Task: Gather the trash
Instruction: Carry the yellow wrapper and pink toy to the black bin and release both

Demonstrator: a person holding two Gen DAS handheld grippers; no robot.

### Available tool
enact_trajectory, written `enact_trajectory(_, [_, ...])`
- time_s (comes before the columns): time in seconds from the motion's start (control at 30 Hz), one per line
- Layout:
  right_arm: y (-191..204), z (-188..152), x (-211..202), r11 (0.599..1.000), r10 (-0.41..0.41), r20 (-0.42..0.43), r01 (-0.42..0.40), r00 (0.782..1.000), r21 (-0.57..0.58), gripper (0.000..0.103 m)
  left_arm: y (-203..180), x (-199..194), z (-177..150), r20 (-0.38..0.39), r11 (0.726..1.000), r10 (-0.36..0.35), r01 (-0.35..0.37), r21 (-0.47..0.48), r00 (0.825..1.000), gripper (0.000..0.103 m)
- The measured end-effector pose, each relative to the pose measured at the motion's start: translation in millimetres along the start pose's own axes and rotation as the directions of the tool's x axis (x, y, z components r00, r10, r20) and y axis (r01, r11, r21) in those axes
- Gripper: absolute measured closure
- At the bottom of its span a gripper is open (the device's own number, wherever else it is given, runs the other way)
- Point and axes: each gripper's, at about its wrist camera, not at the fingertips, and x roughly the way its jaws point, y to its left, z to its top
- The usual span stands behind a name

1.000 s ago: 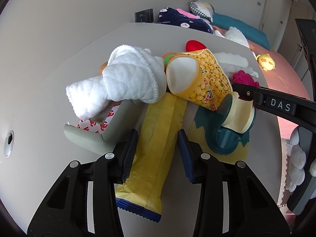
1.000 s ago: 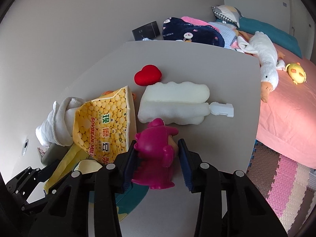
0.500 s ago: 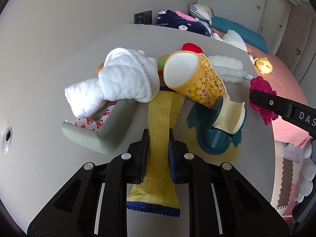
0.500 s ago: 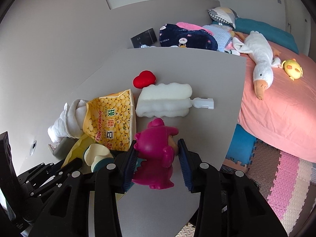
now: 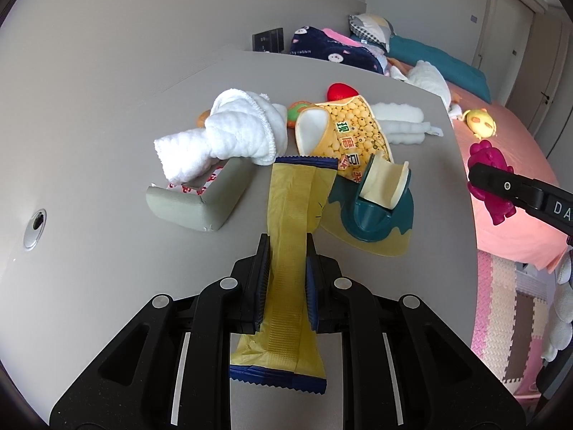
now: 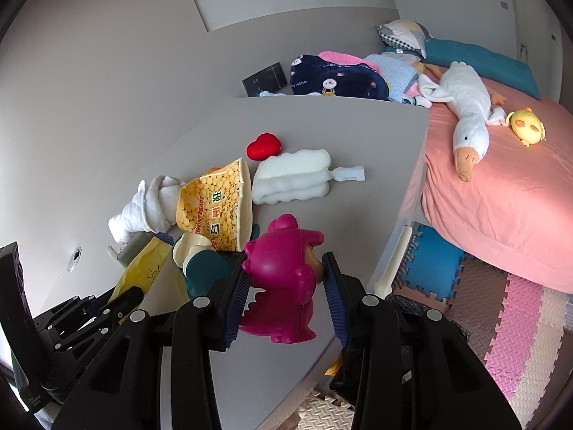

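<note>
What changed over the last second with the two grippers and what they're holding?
The left gripper closed on the yellow wrapper and lifted it clear of the pile. The right gripper carried the magenta toy toward the table edge. Towel and soybean bag stayed put.

We see a yellow wrapper (image 5: 288,229) edged in dark blue at centre frame, a yellow soybean-patterned bag (image 5: 352,132) above it, a magenta toy (image 6: 284,279), a red heart (image 6: 263,146), and the grey surface (image 5: 107,143).
</note>
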Motion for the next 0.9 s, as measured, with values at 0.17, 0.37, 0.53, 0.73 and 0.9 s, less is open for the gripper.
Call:
enact_trajectory(0.17, [-8.2, -6.6, -19.1, 1.0, -0.005, 0.021, 0.005, 1.0, 0.009, 0.061, -13.1, -17.0, 0.1, 0.033, 1.0, -0.015, 0.014, 0.013, 0.999, 0.086])
enact_trajectory(0.37, [-21.8, -15.5, -41.4, 1.0, -0.025, 0.047, 0.024, 0.999, 0.019, 0.061, -37.9, -36.0, -2.5, 0.067, 0.997, -0.045, 0.041, 0.062, 0.997, 0.086])
enact_trajectory(0.53, [-34.8, -24.4, -60.6, 0.999, -0.046, 0.071, 0.044, 0.996, 0.03, 0.061, -63.4, -44.3, -3.7, 0.08, 0.992, -0.077, 0.069, 0.102, 0.994, 0.086])
enact_trajectory(0.73, [-56.0, -34.2, -82.5, 0.996, -0.079, 0.091, 0.074, 0.993, 0.05, 0.061, -92.7, -49.4, -6.0, 0.077, 0.984, -0.126, 0.114, 0.137, 0.989, 0.086])
enact_trajectory(0.9, [-76.8, -39.4, -97.5, 0.992, -0.109, 0.104, 0.101, 0.989, 0.078, 0.061, -117.6, -49.8, -8.6, 0.065, 0.975, -0.16, 0.148, 0.167, 0.985, 0.086])
